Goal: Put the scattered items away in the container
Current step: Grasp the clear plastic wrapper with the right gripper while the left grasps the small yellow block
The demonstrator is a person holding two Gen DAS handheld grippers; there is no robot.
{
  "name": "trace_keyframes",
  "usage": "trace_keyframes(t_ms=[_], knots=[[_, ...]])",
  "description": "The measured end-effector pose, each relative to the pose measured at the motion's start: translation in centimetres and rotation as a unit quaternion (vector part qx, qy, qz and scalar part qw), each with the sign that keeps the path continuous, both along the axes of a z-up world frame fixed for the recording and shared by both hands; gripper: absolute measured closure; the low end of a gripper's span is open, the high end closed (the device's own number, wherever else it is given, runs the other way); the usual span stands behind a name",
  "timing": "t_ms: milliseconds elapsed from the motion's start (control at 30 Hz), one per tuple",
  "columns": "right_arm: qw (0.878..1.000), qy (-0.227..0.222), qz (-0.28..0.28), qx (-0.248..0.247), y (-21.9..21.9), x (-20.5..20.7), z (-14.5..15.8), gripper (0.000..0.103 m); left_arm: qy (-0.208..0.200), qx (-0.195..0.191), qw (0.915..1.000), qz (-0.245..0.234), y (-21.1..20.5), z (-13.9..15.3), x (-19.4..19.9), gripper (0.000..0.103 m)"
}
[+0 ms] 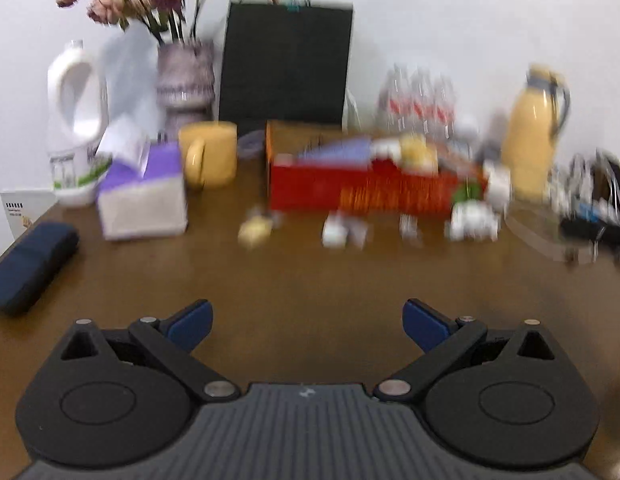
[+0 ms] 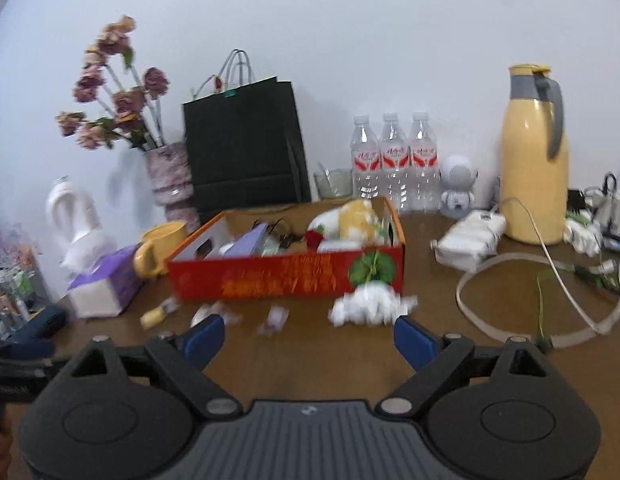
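Note:
A red cardboard box stands mid-table and holds a plush toy, a purple packet and other items; it also shows in the left wrist view. In front of it lie a yellow wrapped sweet, small white wrappers and a crumpled white tissue. The left wrist view shows the sweet and white bits, blurred. My left gripper is open and empty above bare table. My right gripper is open and empty, just short of the scattered items.
A purple tissue box, yellow mug, vase of dried flowers, black paper bag, three water bottles, yellow thermos, white charger and looped cable surround the box. A dark blue case lies left.

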State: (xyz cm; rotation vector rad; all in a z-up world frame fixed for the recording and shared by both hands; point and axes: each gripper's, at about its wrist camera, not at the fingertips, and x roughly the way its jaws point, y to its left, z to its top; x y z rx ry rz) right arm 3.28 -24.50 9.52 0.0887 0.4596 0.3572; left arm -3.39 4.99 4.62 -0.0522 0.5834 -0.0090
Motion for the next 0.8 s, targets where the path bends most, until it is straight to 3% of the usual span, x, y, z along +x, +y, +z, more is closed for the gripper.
trace_keyframes(t_ms=[133, 200, 267, 333, 367, 433, 500, 600, 800], knots=[[1.000, 0.020, 0.005, 0.008, -0.1, -1.1, -0.4, 0.012, -0.007, -0.003, 1.0000, 0.003, 1.6, -0.1, 0.2, 0.000], [1.000, 0.019, 0.017, -0.011, 0.8, -0.5, -0.2, 0.013, 0.013, -0.017, 0.9997, 0.011, 2.7, 0.0, 2.0, 0.003], [0.999, 0.008, 0.030, -0.021, 1.8, 0.2, 0.1, 0.014, 0.012, -0.036, 0.9992, 0.006, 3.6, 0.2, 3.7, 0.012], [0.998, 0.000, 0.050, -0.024, 3.1, 1.2, 0.1, 0.023, 0.010, -0.026, 0.9996, -0.008, 4.1, 0.3, 5.7, 0.025], [0.998, 0.002, 0.063, -0.028, 4.1, 1.9, 0.0, 0.030, 0.009, -0.016, 0.9997, -0.017, 4.2, 0.3, 7.0, 0.027], [0.995, 0.009, 0.088, -0.046, 6.1, 3.8, -0.4, 0.039, 0.012, -0.001, 0.9996, -0.024, 4.5, 0.0, 8.9, 0.045], [0.991, 0.008, 0.120, -0.065, 8.3, 5.8, -0.9, 0.049, 0.025, 0.000, 0.9990, -0.037, 5.2, -0.4, 11.4, 0.049], [0.982, 0.018, 0.158, -0.107, 11.4, 8.9, -2.1, 0.056, 0.036, 0.013, 0.9985, -0.039, 5.9, -1.4, 13.9, 0.051], [0.961, 0.002, 0.229, -0.158, 15.4, 13.2, -5.0, 0.060, 0.054, 0.010, 0.9960, -0.071, 6.6, -2.2, 17.0, 0.047]])
